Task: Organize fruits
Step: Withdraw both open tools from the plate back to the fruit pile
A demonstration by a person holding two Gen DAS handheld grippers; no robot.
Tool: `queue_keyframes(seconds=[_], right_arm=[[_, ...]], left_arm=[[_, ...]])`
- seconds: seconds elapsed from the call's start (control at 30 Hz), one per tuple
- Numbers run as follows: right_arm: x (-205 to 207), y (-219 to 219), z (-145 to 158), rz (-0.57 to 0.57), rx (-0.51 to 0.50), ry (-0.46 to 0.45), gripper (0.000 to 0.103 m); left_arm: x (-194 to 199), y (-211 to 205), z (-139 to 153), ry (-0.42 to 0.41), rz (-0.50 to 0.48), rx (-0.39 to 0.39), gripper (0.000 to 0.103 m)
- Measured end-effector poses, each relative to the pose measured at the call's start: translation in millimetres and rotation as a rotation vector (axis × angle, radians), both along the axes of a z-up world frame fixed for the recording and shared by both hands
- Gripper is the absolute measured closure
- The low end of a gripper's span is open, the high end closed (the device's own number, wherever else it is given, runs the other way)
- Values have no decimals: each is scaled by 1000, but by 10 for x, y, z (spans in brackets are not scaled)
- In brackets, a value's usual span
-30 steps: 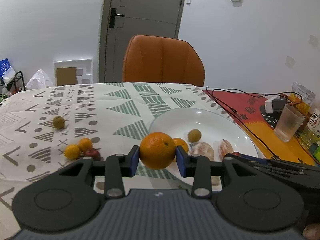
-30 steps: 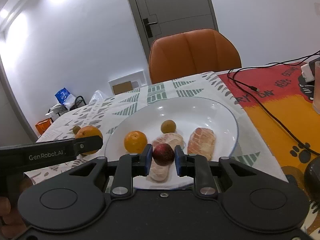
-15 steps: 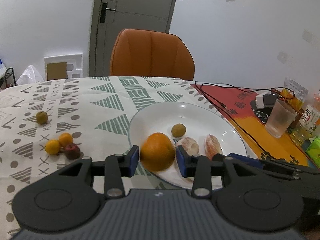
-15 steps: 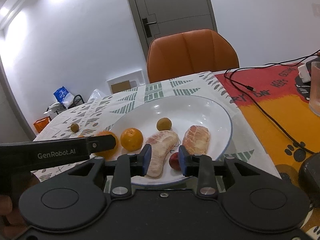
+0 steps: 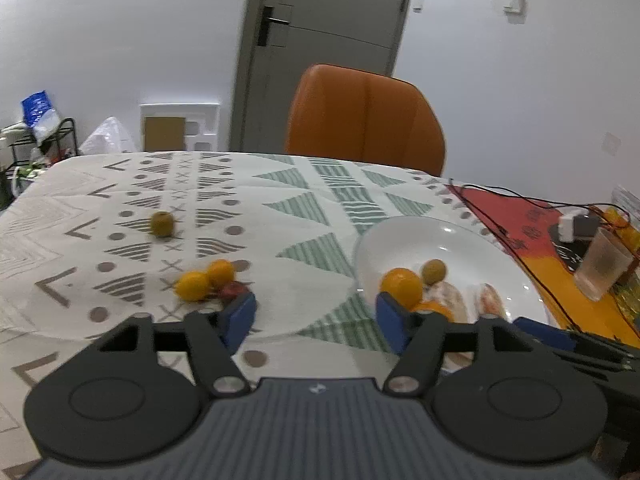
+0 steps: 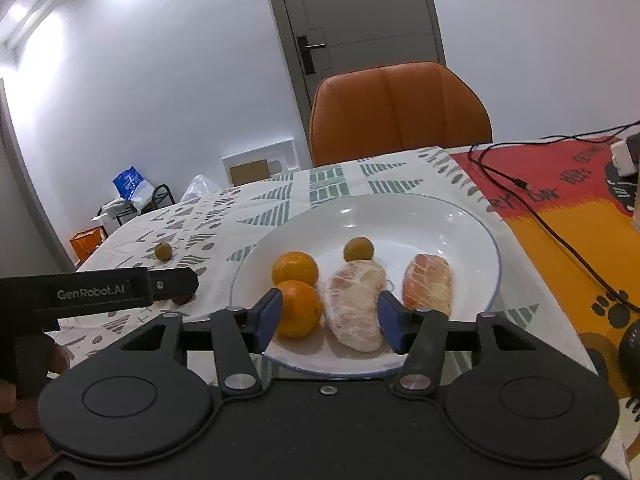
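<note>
A: Contents of the white plate (image 6: 472, 240)?
B: Two oranges (image 6: 298, 308), a small greenish fruit (image 6: 359, 249), two peeled segments (image 6: 354, 308).
A: Tools?
B: The left gripper (image 5: 316, 316) and right gripper (image 6: 328, 316) both gape, holding nothing. Small fruits (image 5: 194, 286) lie on the tablecloth (image 5: 280, 200).

Patterned table (image 5: 280, 208) bearing plate (image 5: 460, 236), fruits (image 5: 193, 286)
</note>
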State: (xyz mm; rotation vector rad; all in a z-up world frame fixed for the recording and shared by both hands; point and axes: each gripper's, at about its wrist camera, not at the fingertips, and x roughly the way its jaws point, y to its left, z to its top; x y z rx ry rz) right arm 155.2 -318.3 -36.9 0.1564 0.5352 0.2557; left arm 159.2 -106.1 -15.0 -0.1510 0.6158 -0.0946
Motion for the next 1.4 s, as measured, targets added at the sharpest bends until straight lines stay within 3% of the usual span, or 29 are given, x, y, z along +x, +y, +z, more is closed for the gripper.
queue_keyframes(seconds=[0.13,0.2,0.27,0.4,0.6,1.13,1.4], right_arm=[[-18,95,32,7,-19,-20,30],[-28,145,52,6,-28,-39,12],[-36,172,66,3,-29,-57,5],[-17,239,77,19,-25,-64,0],[-5,375,86,51,-23,-67,0],[29,877,108,174,-50,-74,1],[136,1128,95,234,-77,-43,19]], left_arm=[[-51,110,20,-25,34,10,19],[-80,160,32,-43,47,15,15],[-96,199,37,-52,53,30,12],[-128,289,50,-60,59,45,5],[-166,471,53,-48,82,24,0],[-267,939,93,-50,139,15,0],[-288,1139,101,-57,158,10,1]])
